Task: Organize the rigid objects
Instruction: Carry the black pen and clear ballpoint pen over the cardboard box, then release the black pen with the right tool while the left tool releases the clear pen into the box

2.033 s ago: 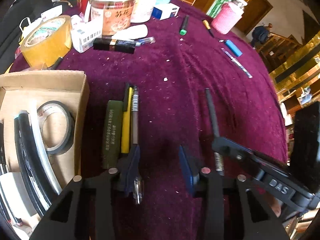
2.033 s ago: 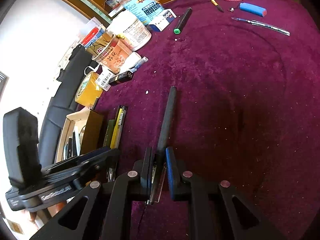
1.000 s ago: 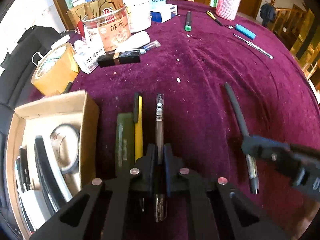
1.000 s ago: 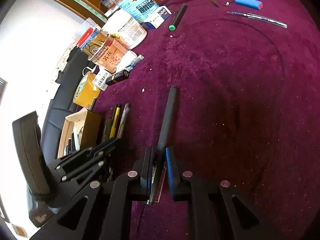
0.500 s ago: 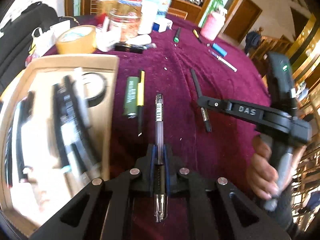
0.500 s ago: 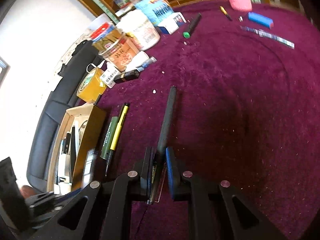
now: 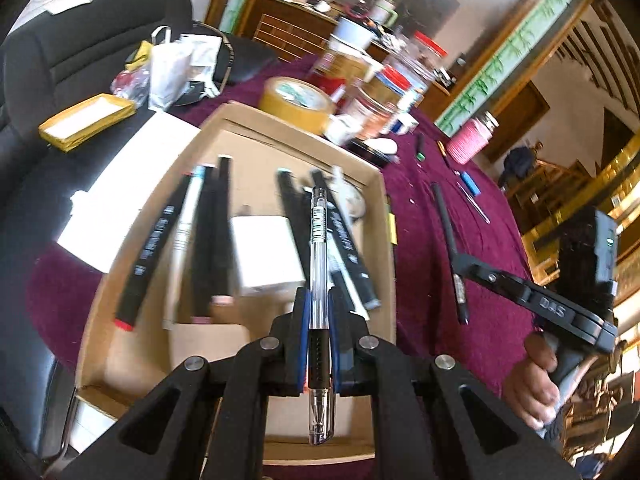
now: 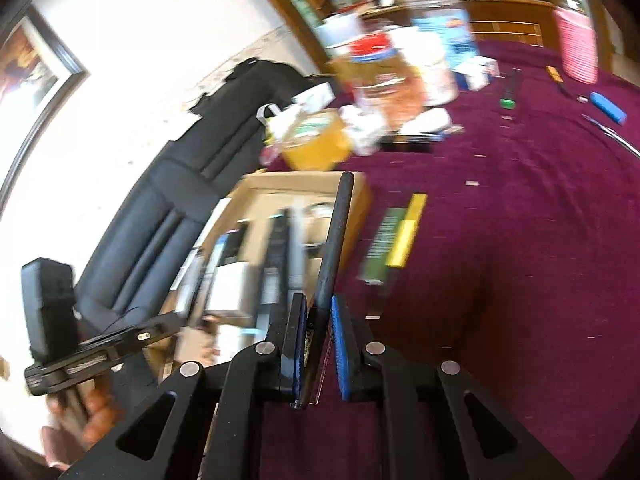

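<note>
Cardboard box point(image 7: 384, 216) at centre frame lay beneath the left claw point(image 7: 319, 344), which pinched a clear gel pen point(image 7: 319, 248) over it, seemingly for dropping in, while the right claw point(image 8: 319, 344) pinched a black pen point(image 8: 334, 248) near the box's edge.

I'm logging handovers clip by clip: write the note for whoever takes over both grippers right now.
Left gripper: shut on a clear pen, held above the cardboard box.
Right gripper: shut on a black pen, over the cloth beside the box, its tip reaching over the box's edge.
Done: markers and other items already lie in the box.
Left: drop both pens in, then collect the green and yellow pens next to the box, plus the green-capped marker, blue lighter and other small items farther across the cloth.
</note>
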